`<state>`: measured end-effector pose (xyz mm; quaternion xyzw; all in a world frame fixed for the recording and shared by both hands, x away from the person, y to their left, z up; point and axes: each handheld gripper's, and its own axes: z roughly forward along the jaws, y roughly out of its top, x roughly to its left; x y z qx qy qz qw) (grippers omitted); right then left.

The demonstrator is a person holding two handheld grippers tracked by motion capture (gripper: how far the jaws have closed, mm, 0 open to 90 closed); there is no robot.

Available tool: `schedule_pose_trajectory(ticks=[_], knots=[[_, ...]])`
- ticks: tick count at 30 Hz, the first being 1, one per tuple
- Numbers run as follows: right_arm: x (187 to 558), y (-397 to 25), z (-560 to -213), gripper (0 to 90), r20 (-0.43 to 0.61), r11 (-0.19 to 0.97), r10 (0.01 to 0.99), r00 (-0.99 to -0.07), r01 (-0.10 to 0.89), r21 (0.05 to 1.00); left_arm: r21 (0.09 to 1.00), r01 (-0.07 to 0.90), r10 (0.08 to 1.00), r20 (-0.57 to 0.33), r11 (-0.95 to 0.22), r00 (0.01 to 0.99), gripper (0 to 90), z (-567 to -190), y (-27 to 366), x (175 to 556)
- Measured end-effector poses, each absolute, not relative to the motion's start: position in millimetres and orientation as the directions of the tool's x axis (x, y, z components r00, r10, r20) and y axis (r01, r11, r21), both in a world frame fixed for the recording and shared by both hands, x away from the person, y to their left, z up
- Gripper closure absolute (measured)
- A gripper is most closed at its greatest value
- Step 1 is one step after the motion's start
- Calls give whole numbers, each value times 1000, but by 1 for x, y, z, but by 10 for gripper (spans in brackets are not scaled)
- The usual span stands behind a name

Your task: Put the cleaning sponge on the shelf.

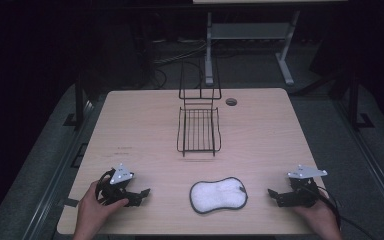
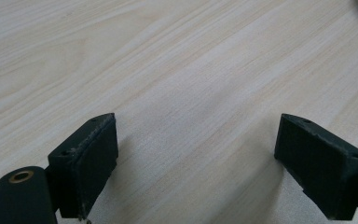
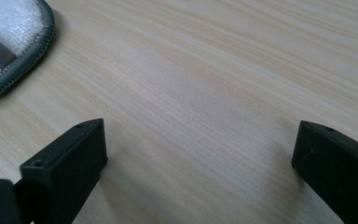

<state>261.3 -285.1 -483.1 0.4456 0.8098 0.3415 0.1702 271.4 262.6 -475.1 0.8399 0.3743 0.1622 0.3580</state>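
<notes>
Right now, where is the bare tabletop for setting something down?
Bare table lies left and right of the wire rack. Nearer the person it is tighter: the white pad lies between the left gripper and right gripper.

Count on the table (image 1: 145, 125): one white pad (image 1: 218, 195) with a grey sewn edge, one black wire rack (image 1: 198, 129), and one round hole (image 1: 231, 102) in the tabletop near the far edge. Grippers: two, the left gripper (image 1: 141, 194) and the right gripper (image 1: 274, 195), each held by one hand and each with two black jaws standing wide apart over bare wood. Beyond the table, one pale metal frame (image 1: 250, 35) stands on the floor.
</notes>
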Motion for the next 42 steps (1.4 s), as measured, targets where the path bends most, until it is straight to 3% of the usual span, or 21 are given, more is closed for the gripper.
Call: schedule_pose_trajectory(ticks=[9,10,12,17,23,42], knots=[[260,-284,-481,58,30,376,835,-549,611,697,723,513,745,4,-463,667,124,-475,263,271],[259,-284,-479,153,33,375,836,-548,614,695,723,512,745,4,-463,667,124,-475,263,271],[258,-284,-476,224,42,376,829,-558,610,697,723,513,745,4,-463,667,124,-475,263,272],[252,-278,-465,589,84,381,783,-616,582,718,723,513,745,4,-463,667,124,-475,263,271],[247,-262,-456,896,137,404,707,-694,556,726,723,513,745,4,-464,667,124,-475,263,271],[235,-207,-445,896,191,450,555,-810,485,750,722,513,745,5,-464,668,124,-475,263,271]])
